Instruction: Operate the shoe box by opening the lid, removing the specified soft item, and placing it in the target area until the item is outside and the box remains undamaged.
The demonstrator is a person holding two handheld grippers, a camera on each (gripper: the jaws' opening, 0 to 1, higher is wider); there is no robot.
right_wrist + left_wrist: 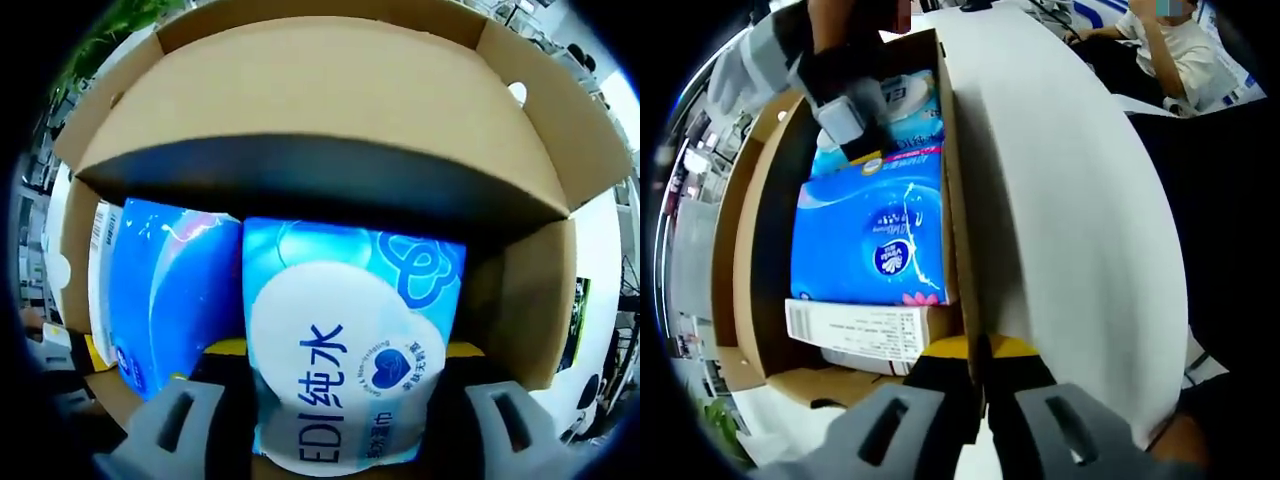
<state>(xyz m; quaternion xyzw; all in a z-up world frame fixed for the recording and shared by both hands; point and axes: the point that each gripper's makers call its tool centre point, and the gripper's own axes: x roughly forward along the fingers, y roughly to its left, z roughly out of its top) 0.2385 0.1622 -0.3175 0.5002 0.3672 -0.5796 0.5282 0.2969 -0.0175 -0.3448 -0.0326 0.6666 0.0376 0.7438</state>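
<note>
Brown cardboard shoe box (330,90): lid open; my right hand-held gripper (340,420) clasps pale-blue wipes pack (350,370), not yet out; left hand-held gripper (975,425) pinches box wall.

the left gripper (980,425) is showing two grey moulded jaws, each with a dark slanted slot, rising from a black body under a yellow band. the right gripper (345,425) is wearing the same grey slotted jaws, black body and yellow strip, and in the left gripper view it (845,105) is appearing as grey shells around a black core.
</note>
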